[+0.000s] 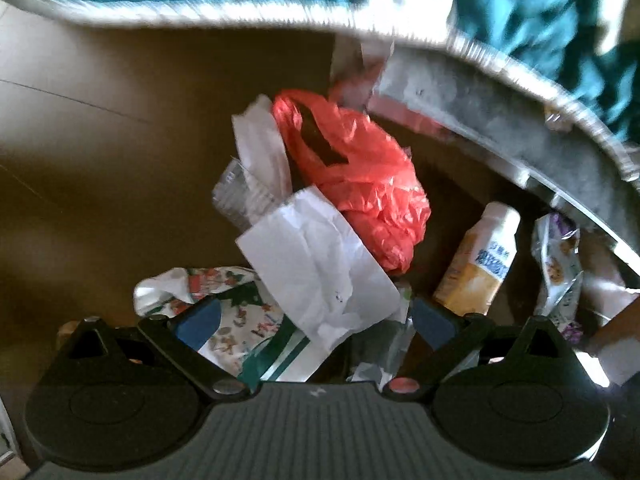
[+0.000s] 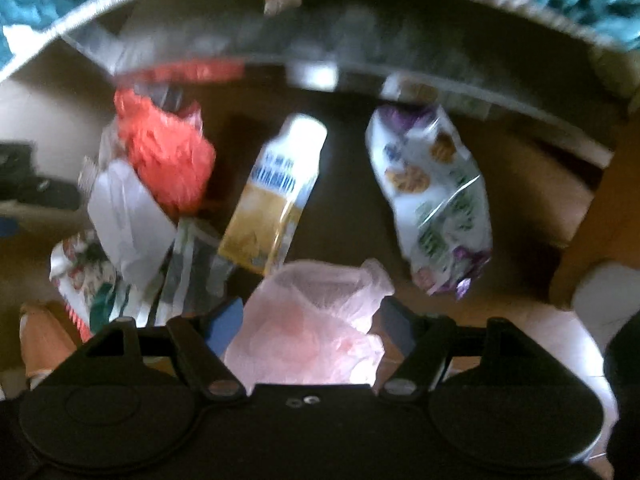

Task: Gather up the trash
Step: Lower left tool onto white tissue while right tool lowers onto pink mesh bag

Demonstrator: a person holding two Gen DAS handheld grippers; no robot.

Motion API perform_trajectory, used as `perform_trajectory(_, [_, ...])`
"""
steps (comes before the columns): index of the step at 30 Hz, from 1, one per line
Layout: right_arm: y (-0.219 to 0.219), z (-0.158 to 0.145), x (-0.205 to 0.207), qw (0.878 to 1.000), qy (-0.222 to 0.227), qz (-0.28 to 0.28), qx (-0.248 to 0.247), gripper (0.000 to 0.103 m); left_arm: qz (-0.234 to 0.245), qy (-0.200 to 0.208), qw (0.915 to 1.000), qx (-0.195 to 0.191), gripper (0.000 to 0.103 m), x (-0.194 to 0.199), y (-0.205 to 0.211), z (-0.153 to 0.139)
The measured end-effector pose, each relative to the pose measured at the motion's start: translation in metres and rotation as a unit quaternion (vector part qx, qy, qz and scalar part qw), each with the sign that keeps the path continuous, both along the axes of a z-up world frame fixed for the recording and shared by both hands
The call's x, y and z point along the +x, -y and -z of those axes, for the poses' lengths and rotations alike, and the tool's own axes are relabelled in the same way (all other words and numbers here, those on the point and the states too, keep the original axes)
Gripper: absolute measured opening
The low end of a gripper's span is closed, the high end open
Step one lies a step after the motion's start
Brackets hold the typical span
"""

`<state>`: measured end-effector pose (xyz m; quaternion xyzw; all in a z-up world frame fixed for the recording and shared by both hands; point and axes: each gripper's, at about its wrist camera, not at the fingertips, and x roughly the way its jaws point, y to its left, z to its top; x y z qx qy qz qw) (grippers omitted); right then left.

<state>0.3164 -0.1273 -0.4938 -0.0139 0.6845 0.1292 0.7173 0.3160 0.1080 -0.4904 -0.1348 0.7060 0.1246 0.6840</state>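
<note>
Gathering floor litter: left tool spread around white paper; right tool spread around pink bag; next, pinch.

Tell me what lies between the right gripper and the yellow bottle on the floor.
A pale pink plastic bag sits between the open right gripper fingers, directly in front of the yellow bottle. Its top edge nearly meets the bottle's base. Nothing else visible blocks that path.
</note>
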Motion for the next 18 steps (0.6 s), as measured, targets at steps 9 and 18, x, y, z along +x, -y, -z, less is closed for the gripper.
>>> perform_trajectory(9, [-0.004, 0.038, -0.002, 0.999, -0.049, -0.005, -0.005, 0.074, 0.007, -0.037, 0.9992, -0.014, 0.096, 0.008, 0.005, 0.058])
perform_trajectory(18, [-0.004, 0.049, 0.001, 0.999, -0.045, -0.009, -0.014, 0.072, -0.005, -0.058, 0.9974, -0.042, 0.062, 0.005, 0.001, 0.084])
